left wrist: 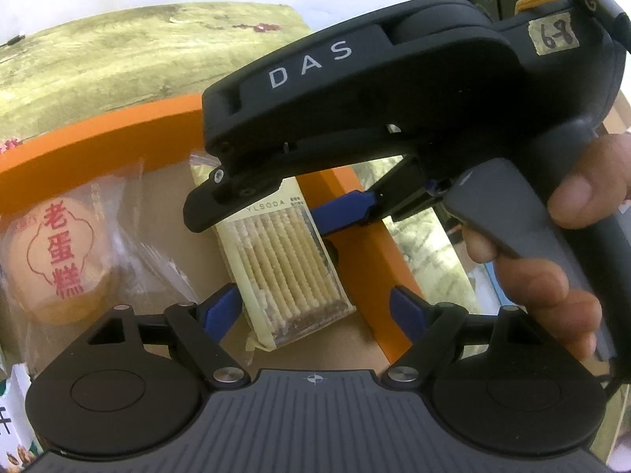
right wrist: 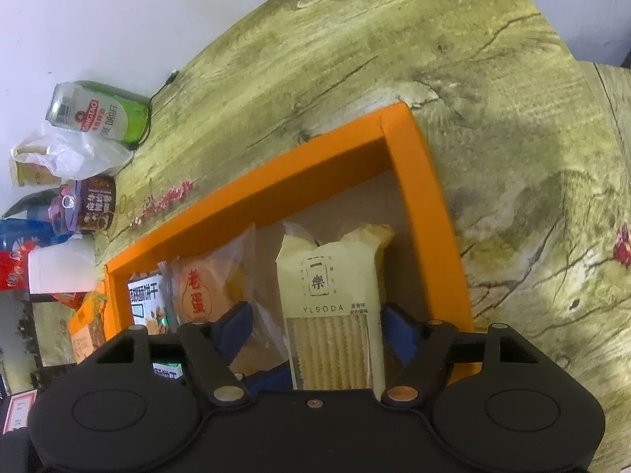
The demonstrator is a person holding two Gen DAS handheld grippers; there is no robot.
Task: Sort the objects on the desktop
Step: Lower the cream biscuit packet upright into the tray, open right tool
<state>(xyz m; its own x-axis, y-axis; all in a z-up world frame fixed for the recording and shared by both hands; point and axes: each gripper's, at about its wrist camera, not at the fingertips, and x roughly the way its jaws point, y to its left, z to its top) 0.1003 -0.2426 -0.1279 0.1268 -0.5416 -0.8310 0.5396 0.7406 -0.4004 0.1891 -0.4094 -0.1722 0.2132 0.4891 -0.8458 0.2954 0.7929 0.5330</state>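
A cream YLSODA cracker pack [left wrist: 288, 260] lies in the orange-rimmed tray [left wrist: 98, 142], beside a clear-wrapped egg cake [left wrist: 59, 260]. My left gripper [left wrist: 315, 307] is open; its blue fingertips straddle the pack's near end without touching. The right gripper's body [left wrist: 394, 110] crosses this view above the pack, its blue fingers [left wrist: 347, 209] near the pack's right edge. In the right wrist view my right gripper [right wrist: 315, 327] is open around the cracker pack [right wrist: 331, 307], fingers a little off its sides. The egg cake [right wrist: 201, 287] lies to its left inside the tray [right wrist: 276, 173].
A biscuit box [right wrist: 148, 303] sits at the tray's left end. A green beer can [right wrist: 102, 112], a plastic bag [right wrist: 75, 153], a brown cup [right wrist: 92, 205] and red packets [right wrist: 15, 268] stand by the wall on the wood-grain table [right wrist: 493, 118].
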